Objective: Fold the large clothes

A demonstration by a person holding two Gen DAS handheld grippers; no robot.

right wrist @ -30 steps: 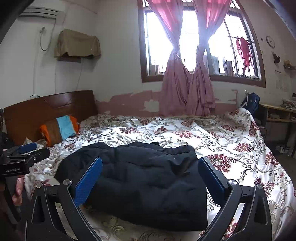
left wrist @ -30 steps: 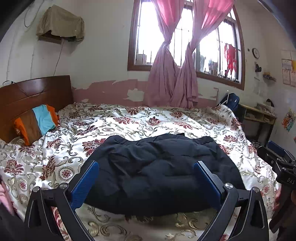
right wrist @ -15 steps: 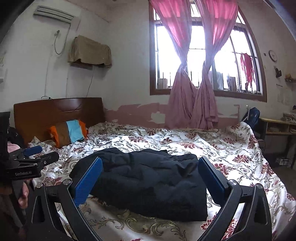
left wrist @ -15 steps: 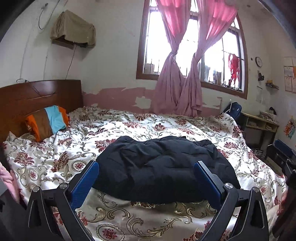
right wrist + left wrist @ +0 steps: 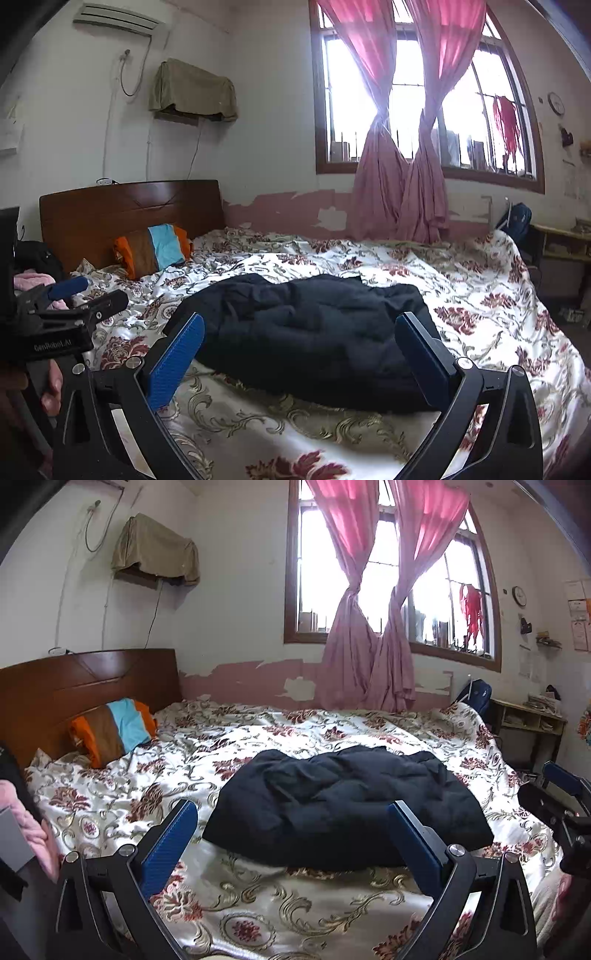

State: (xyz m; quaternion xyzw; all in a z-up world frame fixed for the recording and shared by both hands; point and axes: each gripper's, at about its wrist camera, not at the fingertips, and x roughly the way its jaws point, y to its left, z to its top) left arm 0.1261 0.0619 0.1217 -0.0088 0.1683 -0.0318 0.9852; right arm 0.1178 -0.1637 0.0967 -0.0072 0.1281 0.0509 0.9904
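Status: the dark navy padded jacket (image 5: 343, 808) lies ahead of both claws as a compact, roughly rectangular bundle on the bed with the floral cream-and-red satin cover (image 5: 258, 904). No sleeve or hem trails out from it in either wrist view, so I judge the folding of this garment complete or nearly so.

My left claw (image 5: 291, 842) is released, jaws spread wide, holding nothing, and stands short of the jacket's near edge. My right claw (image 5: 299, 354) is likewise released and empty, also short of that edge.

Remaining work, as a judgement: at most a final flattening of the puffy top surface. No other garment awaiting folding is identifiable here.
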